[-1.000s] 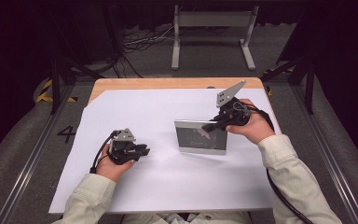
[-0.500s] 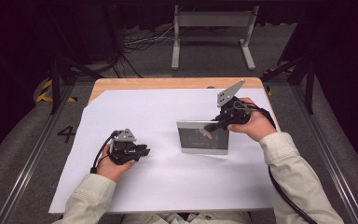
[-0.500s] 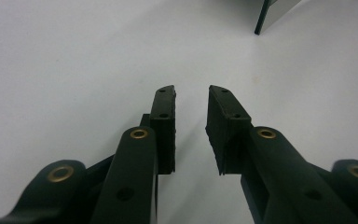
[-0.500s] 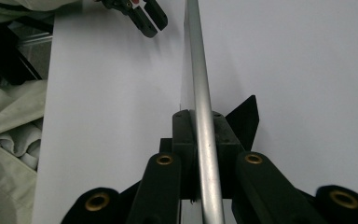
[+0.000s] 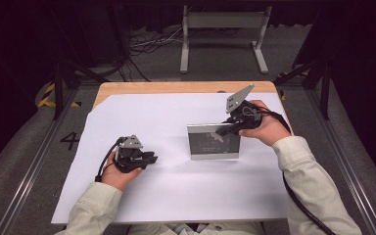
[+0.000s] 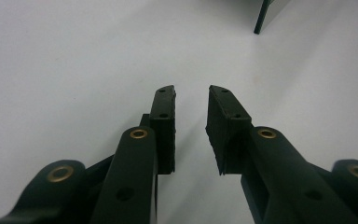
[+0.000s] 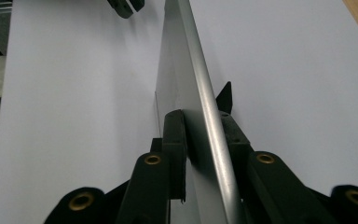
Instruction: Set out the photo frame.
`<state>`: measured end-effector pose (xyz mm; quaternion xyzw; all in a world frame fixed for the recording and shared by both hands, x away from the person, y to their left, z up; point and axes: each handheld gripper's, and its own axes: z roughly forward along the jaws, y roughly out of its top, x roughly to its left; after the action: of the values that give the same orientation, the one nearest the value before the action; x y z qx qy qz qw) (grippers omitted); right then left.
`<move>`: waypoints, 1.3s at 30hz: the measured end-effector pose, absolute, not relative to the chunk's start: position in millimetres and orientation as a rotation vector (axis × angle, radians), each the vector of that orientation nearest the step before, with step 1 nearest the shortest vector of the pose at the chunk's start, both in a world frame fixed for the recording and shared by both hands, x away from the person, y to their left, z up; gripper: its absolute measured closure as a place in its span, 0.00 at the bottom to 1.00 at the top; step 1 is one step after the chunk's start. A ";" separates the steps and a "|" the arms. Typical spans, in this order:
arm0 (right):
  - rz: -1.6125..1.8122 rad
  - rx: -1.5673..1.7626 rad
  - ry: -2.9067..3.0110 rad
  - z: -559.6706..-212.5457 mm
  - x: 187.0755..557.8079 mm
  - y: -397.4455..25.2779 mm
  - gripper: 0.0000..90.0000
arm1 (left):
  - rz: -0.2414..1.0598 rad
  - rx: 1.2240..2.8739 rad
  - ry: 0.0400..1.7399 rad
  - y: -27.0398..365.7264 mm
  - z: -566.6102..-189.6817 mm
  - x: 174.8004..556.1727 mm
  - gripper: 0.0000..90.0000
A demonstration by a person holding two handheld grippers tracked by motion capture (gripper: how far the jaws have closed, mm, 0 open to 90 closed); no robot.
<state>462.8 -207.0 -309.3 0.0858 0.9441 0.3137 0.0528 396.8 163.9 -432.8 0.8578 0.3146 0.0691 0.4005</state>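
Note:
A silver-framed picture frame with a dark reflective face stands upright on the white sheet, right of centre. My right gripper is shut on its top right edge. In the right gripper view the jaws clamp the thin metal edge from both sides at my right gripper. My left gripper rests low on the sheet at the left, pointing toward the frame. Its jaws stand apart with nothing between them at my left gripper. A corner of the frame shows far ahead of it.
The white sheet covers most of a wooden table, whose bare strip shows along the far edge. A metal stand and cables lie on the floor beyond. The left gripper shows at the top of the right gripper view.
The frame and my right gripper have shifted very slightly to the right. My left gripper has stayed put.

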 end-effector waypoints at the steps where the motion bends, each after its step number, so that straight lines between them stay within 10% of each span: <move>1: 0.959 0.259 2.869 -310.0 463.7 -207.9 0.84 | 0.169 2.169 0.799 163.7 -432.9 396.5 0.81; 39: 0.907 0.266 2.808 -314.6 467.5 -224.6 0.65 | 0.177 2.175 0.793 163.5 -431.9 397.4 0.80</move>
<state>467.5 -224.6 -314.6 0.0895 0.9440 0.3048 0.0893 397.4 163.5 -431.9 0.8592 0.3133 0.0698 0.3986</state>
